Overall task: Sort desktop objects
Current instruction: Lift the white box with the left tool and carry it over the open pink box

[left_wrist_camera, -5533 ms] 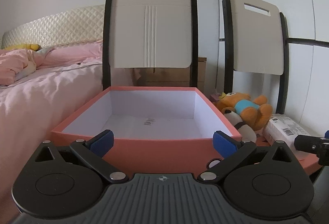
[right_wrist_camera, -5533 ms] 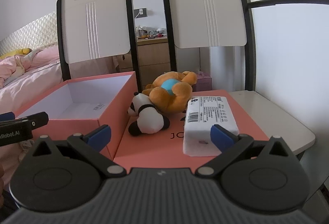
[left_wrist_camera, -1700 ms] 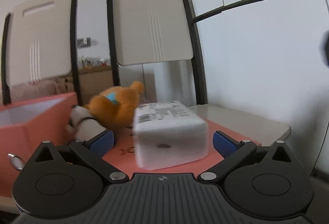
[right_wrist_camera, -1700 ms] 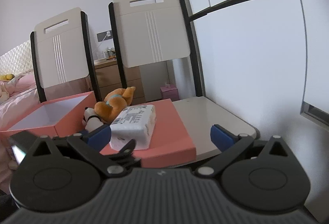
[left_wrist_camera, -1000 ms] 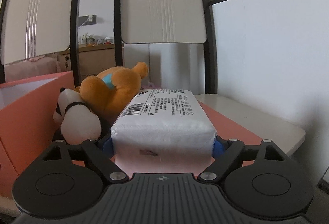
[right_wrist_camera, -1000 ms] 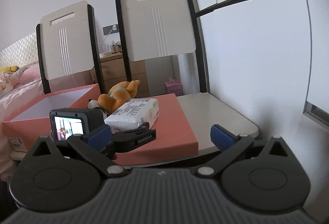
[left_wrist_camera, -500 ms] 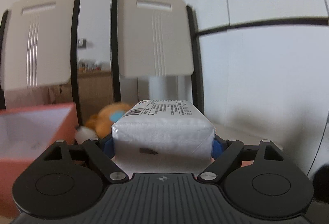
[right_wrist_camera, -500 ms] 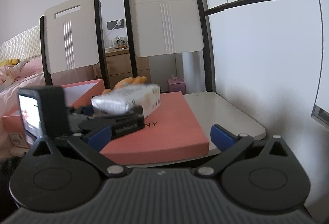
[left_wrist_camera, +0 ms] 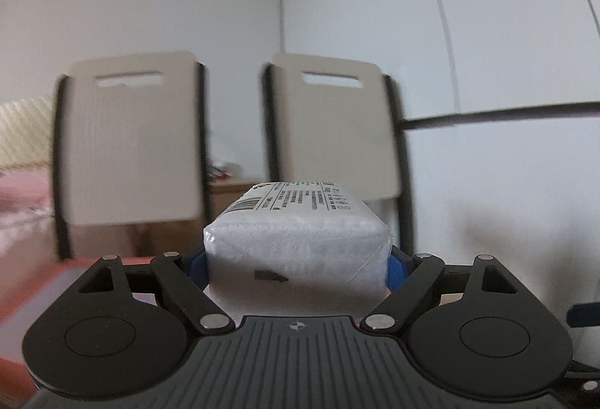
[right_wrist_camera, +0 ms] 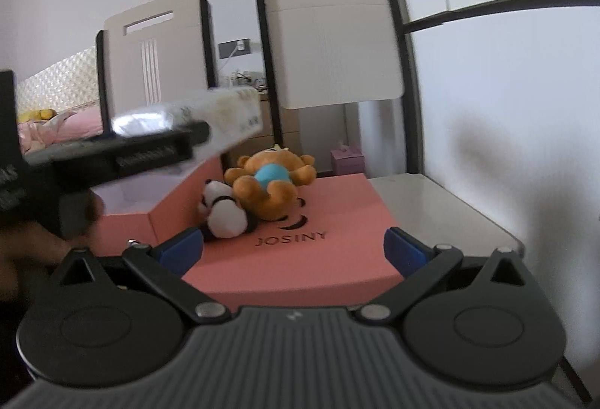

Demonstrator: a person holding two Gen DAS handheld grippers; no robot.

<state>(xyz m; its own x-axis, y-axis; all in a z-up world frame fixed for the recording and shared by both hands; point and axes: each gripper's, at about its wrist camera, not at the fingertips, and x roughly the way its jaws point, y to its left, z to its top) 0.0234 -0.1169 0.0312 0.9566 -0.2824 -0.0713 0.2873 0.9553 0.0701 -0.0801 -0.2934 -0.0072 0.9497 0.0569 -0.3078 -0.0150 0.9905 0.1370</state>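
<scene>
A white tissue pack (left_wrist_camera: 296,244), wrapped in clear plastic with a printed label and barcode on its top face, sits clamped between the blue pads of the left tongs (left_wrist_camera: 296,268), one pad pressed to each side. The pack is held up in the air, level, its near end facing the camera. In the right wrist view the same pack (right_wrist_camera: 210,116) appears blurred, raised above the open pink box (right_wrist_camera: 150,206), with the dark body of the left tongs beneath it.

The right tongs (right_wrist_camera: 292,247) are spread wide with nothing between their blue pads. They hover low, in front of a flat pink lid (right_wrist_camera: 337,232) printed with the word JOSINY.

On the far left part of that lid lie two soft toys touching each other: a black and white panda toy (right_wrist_camera: 225,214) in front, and an orange bear toy (right_wrist_camera: 273,180) with a blue middle just behind it. The open pink box stands just to the left of the lid, its white inside showing.

The lid rests on a pale chair seat (right_wrist_camera: 431,202). Two cream chair backs with black frames (right_wrist_camera: 330,33) rise behind. A small pink tissue box (right_wrist_camera: 347,159) sits farther back near the white wall. A pink bed (right_wrist_camera: 60,127) shows at far left.
</scene>
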